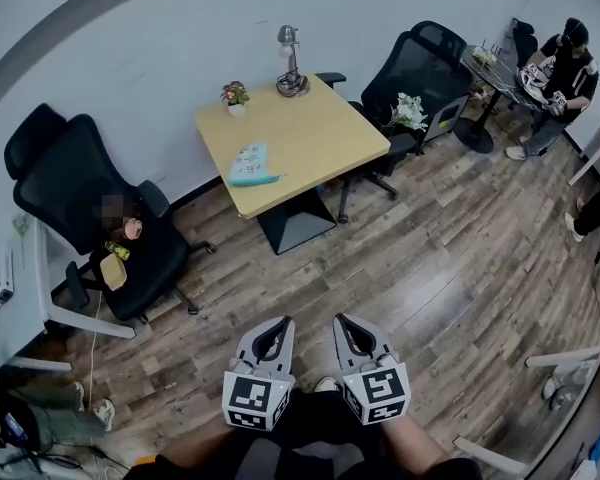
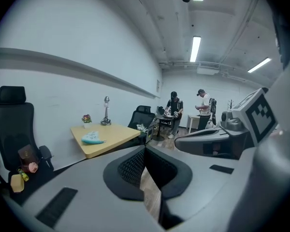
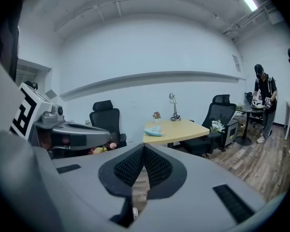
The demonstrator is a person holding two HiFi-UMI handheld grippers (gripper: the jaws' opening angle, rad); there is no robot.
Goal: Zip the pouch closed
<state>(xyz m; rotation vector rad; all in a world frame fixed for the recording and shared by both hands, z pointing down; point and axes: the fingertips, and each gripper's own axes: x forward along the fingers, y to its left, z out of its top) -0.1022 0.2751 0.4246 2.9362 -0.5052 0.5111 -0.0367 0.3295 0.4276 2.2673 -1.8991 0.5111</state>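
Observation:
A pale blue pouch (image 1: 250, 164) lies on the light wooden table (image 1: 320, 138) across the room, near its front left side; it also shows as the pouch (image 2: 92, 138) and the pouch (image 3: 153, 131) in the gripper views. Both grippers hover side by side over the floor, far from the table. My left gripper (image 1: 281, 321) is shut with nothing in it, its tips (image 2: 145, 149) meeting. My right gripper (image 1: 339, 319) is shut and empty too, tips (image 3: 144, 146) together.
A small flower pot (image 1: 235, 96) and a metal desk lamp (image 1: 290, 63) stand at the table's far edge. Black office chairs (image 1: 90, 208) (image 1: 415, 68) flank the table. A person (image 1: 555, 78) sits at a round table at the far right. White desks border the wood floor.

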